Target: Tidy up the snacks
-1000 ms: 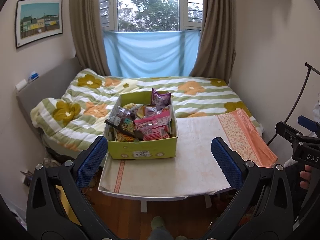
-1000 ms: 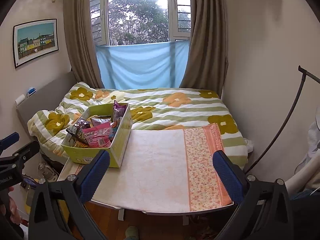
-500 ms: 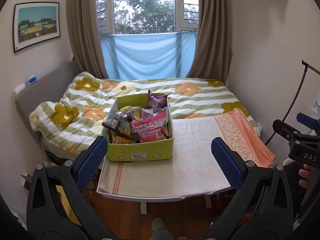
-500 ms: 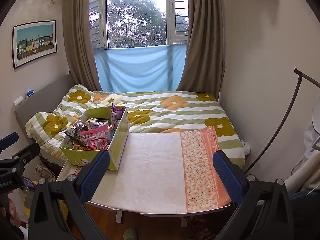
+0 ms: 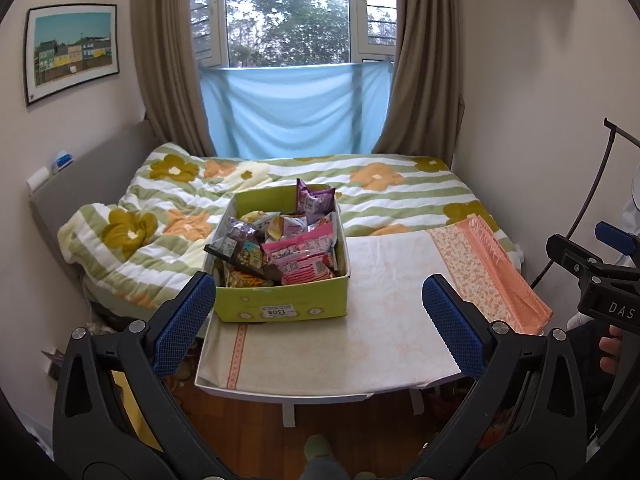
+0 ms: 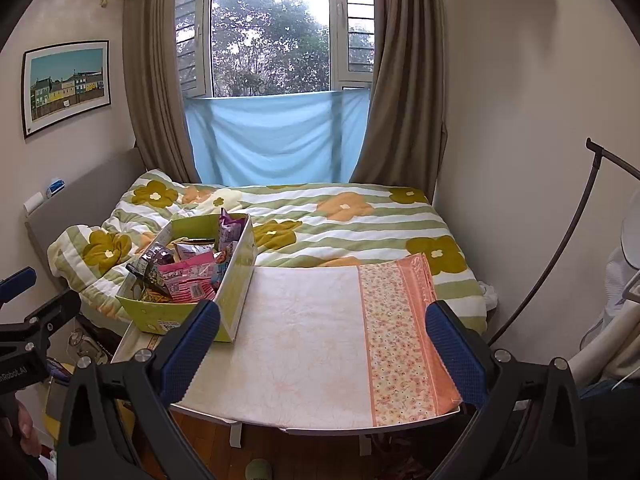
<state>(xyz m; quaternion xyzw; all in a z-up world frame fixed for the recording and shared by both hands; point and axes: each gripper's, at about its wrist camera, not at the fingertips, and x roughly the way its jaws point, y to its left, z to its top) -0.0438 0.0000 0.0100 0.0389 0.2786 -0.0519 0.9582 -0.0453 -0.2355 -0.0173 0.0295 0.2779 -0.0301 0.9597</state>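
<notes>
The bed (image 5: 360, 196) with its flowered, green-striped quilt fills the room ahead of you, running back to the curtained window (image 5: 292, 12). Against its near side stands the tabletop (image 5: 376, 328), covered by a pale cloth with an orange floral band along its right end. Most of that cloth lies bare: everything to the right of the box is open room, out to the right edge where the floral band hangs over. The near edge faces you, with wooden floor (image 5: 256, 432) below it.

The green snack box (image 5: 280, 308) sits on the tabletop's far-left part, its left wall close to the left edge and its back toward the bed. It is packed with snack packets (image 5: 296, 252): pink ones in front, a purple one (image 5: 314, 198) standing upright at the back, darker ones to the left.

Your left gripper (image 5: 316, 320) hangs short of the tabletop, its blue-padded fingers (image 5: 182, 328) spread wide, grasping nothing and touching nothing. Your right gripper (image 6: 320, 344) does likewise, fingers (image 6: 454, 346) released wide over the near edge, empty.

A white sticker on the box front reads "1308" upside down. The right gripper's body, seen from the left view, shows "DAS".
</notes>
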